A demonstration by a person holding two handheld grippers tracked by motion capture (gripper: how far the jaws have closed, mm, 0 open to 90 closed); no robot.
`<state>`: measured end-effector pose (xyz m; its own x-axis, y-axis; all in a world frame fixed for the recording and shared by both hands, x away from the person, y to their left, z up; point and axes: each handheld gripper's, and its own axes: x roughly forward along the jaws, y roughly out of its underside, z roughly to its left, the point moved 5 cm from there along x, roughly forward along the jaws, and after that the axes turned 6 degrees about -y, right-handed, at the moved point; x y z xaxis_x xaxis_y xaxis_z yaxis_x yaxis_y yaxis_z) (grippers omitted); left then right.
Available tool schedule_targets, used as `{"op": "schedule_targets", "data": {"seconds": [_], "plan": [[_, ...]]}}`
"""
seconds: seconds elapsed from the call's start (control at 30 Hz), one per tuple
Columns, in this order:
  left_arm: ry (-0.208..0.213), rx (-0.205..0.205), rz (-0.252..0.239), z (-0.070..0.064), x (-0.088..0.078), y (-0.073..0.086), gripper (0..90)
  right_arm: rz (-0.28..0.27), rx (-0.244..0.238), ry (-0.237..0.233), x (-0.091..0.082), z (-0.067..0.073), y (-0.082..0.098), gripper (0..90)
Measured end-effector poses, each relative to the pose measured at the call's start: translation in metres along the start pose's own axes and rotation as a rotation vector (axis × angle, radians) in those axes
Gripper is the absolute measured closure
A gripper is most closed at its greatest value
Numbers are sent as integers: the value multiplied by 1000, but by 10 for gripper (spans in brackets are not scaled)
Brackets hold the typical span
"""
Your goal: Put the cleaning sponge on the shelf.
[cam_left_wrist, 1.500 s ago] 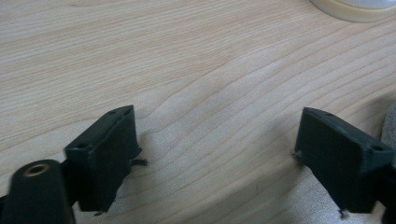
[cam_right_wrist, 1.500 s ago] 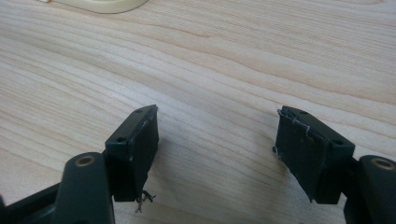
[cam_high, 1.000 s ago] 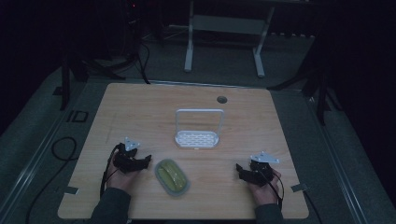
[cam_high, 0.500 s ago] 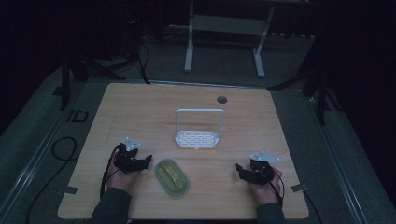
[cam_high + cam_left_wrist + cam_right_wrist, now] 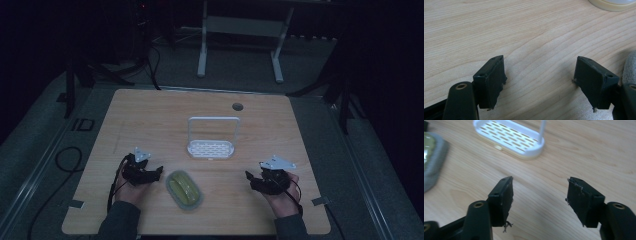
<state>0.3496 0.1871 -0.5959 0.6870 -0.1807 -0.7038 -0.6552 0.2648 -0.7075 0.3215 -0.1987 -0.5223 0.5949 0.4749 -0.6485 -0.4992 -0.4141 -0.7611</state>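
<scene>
Between claws: sponge [image 5: 184, 187], white rack [image 5: 210, 148].

1 sponge [image 5: 184, 188] — 1 white rack [image 5: 210, 148] — 2 grippers, left [image 5: 148, 174] & right [image 5: 254, 180].

High view overhead facing forward, 2 gripper views close above table [image 5: 150, 115], sharing rack [image 5: 509, 138].

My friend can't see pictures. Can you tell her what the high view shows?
A green-and-grey sponge lies on a wooden table between two open, empty hand-held grippers, left hand-held gripper and right hand-held gripper. A white slotted rack stands behind it.
</scene>
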Motion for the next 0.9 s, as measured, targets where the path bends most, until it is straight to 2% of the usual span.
{"op": "schedule_targets", "data": {"seconds": [0.13, 0.43, 0.9], "plan": [[0, 1, 0, 0, 0, 0, 247, -10, -32, -12, -4, 12, -9, 385], [0, -1, -2, 0, 0, 0, 239, -13, -79, -40, -12, 29, -25, 384], [1, 1, -2, -1, 1, 0, 230, 13, -129, -85, -4, 52, -52, 382]]}}
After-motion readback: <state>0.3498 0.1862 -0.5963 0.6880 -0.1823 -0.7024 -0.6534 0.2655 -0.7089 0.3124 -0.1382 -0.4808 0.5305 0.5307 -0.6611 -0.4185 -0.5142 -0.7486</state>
